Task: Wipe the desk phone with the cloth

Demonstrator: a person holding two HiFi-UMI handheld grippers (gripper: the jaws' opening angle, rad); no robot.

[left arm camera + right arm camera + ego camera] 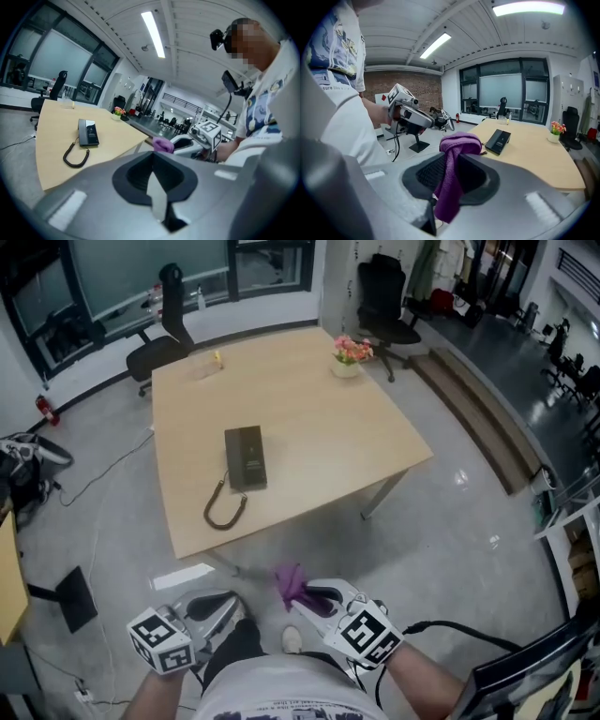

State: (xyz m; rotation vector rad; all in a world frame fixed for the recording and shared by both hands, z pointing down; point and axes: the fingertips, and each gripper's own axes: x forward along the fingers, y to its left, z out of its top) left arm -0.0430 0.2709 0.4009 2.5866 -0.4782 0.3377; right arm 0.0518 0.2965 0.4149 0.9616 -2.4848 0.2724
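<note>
**Head view: cloth (291, 584) pinched on my right, desk phone (246, 457) lying on the desk (319, 418)**

My right gripper (314, 598) has its jaws pinching the purple cloth, which bunches above the tips and hangs down between them. My left gripper (225, 607) has its jaws pressed together with nothing between them. Both hang over the floor (450, 521), short of the desk's near edge. The black desk phone lies flat on the near-left part of the desk, well apart from both grippers, its coiled cord (223, 507) looped toward the near edge. A pot of flowers (351, 354) stands at the far side.
</note>
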